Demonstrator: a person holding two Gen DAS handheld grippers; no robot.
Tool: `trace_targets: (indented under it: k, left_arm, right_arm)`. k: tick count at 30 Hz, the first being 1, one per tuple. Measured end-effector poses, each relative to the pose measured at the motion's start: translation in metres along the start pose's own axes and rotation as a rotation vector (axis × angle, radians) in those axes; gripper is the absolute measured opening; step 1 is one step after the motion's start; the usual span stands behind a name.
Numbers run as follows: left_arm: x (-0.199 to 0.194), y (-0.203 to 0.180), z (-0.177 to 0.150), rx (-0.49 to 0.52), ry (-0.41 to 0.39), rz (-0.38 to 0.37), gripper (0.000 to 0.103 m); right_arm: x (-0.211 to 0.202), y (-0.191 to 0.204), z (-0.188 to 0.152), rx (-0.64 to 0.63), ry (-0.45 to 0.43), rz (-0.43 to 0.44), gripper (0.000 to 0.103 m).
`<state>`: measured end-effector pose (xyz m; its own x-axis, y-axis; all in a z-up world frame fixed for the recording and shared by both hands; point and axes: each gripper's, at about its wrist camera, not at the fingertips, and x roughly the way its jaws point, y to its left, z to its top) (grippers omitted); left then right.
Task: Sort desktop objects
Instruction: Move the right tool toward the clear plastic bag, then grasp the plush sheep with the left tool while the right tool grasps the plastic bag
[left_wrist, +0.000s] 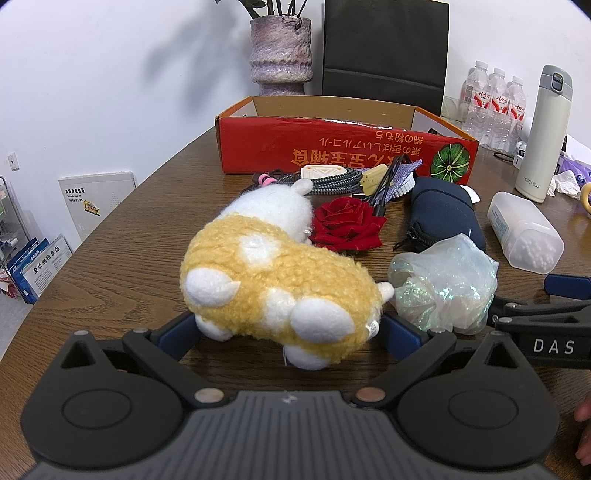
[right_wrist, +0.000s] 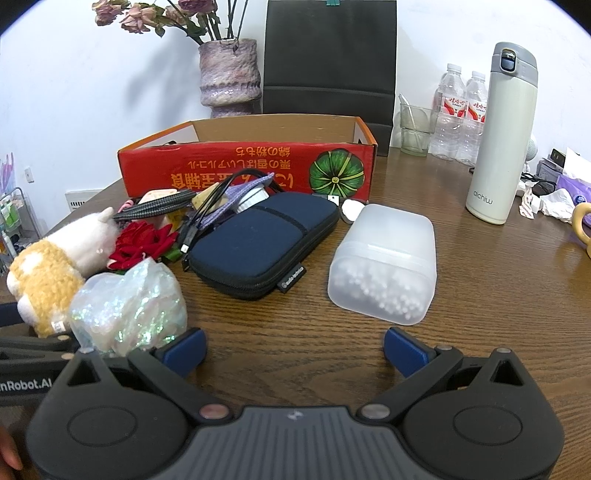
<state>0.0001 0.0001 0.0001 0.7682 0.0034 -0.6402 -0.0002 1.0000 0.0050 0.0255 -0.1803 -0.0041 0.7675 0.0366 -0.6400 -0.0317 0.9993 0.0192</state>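
1. Closest to us in the left wrist view is the left gripper (left_wrist: 290, 328), its blue-padded fingers spread wide, with the rear end of the plush toy (left_wrist: 273, 284) lying between them; we cannot tell whether the pads touch the fur.
2. We see the plush toy, yellow with white patches, stretching from the gripper toward 11 o'clock on the wooden table (left_wrist: 122, 258).
3. At the toy's 1 o'clock lies a red rose (left_wrist: 345, 225), just beside its white head.
4. At the toy's 3 o'clock sits a crumpled shiny plastic bag (left_wrist: 445, 284), close against the toy's side.
5. Our right gripper (right_wrist: 293, 350) hangs over bare table with its fingers wide apart and nothing between them.
6. In the right wrist view, at 12 o'clock from that gripper, lies a navy zip pouch (right_wrist: 258, 247); at 1 o'clock a frosted box of cotton swabs (right_wrist: 384, 262) lies on its side, near the pouch but apart from it.
7. Beyond the pouch, at 11 o'clock, we see a tangle of cables (right_wrist: 207, 206) in front of the red cardboard box (right_wrist: 221, 170), which stands open at the far side.
8. At 2 o'clock a pale flask (right_wrist: 502, 136) stands upright, with water bottles (right_wrist: 460, 114) behind it.
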Motion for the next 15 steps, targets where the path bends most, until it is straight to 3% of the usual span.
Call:
trace_targets:
  k: [9, 12, 15]
  left_arm:
    - [-0.002, 0.001, -0.001, -0.003, -0.003, 0.004, 0.103]
    - [-0.022, 0.009, -0.007, -0.057, -0.076, -0.002, 0.103]
    - [-0.047, 0.026, -0.011, -0.075, -0.150, -0.113, 0.103]
  right_arm:
    - [0.003, 0.003, 0.001, -0.007, 0.000, -0.001, 0.103]
    - [-0.005, -0.003, -0.002, -0.019, 0.016, 0.028, 0.103]
    - [-0.026, -0.018, -0.009, 0.010, 0.009, 0.131, 0.101]
